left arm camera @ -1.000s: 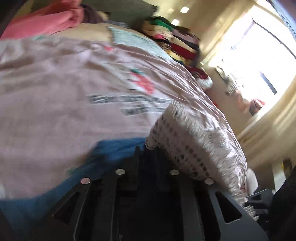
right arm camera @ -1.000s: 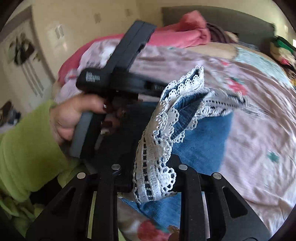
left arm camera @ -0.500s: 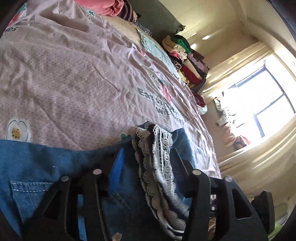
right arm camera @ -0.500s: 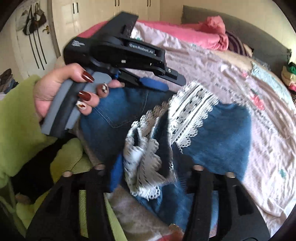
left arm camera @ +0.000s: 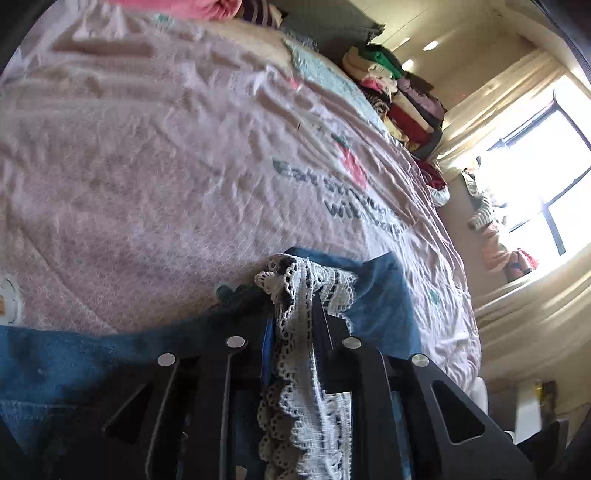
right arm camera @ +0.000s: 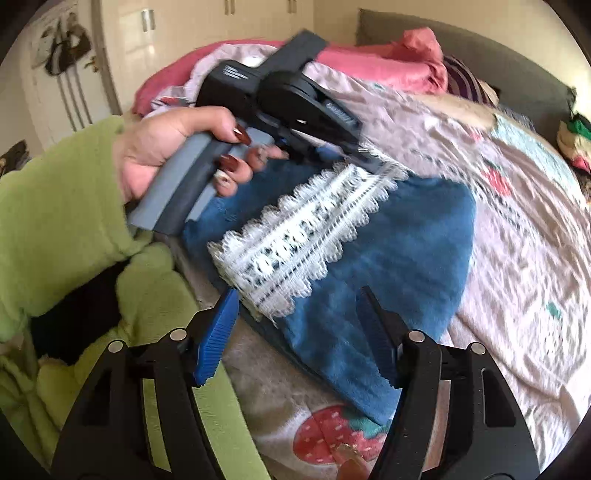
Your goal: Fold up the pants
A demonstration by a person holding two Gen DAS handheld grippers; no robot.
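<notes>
On the bed, near its front edge, lie the blue denim pants point(right arm camera: 410, 236) w/ a white lace-trimmed hem point(right arm camera: 303, 236), spread over a pale pink printed bedsheet point(left arm camera: 155, 155). One leg end is lifted off the sheet, and the lace band runs diagonally up to the left gripper point(right arm camera: 364, 162), a black two-finger tool w/ a grey handle; its jaws are closing and pinch the lace hem plus denim between them, as the left wrist view shows the lace bunched tight btwn the black fingers point(left arm camera: 321, 325). A hand point(right arm camera: 177, 147) w/ dark red nails wraps that handle, its lime-green fuzzy sleeve point(right arm camera: 55, 206) filling the left of the right wrist view. Right gripper point(right arm camera: 299, 332), black w/ blue ribbed pads point(right arm camera: 218, 332), sits just below the lace end; its jaws are opening and stand apart, w/ the denim and lace edge lying btwn them but no pad pressing on cloth. Rest of the pants lies flat on the sheet, part of it visible as a blue stretch at lower left in the left wrist view. Sheet carries a red strawberry print point(right arm camera: 332, 432) near the bed's front edge and dark lettering point(left arm camera: 343, 195) farther across. Beyond: a pink blanket point(right arm camera: 380, 62) heaped by the dark grey headboard point(right arm camera: 480, 55), a stack of folded clothes point(left arm camera: 399, 92) at the far side, and a bright window point(left arm camera: 535, 184) w/ cream curtains. White wardrobe doors point(right arm camera: 155, 29) stand behind the hand.
</notes>
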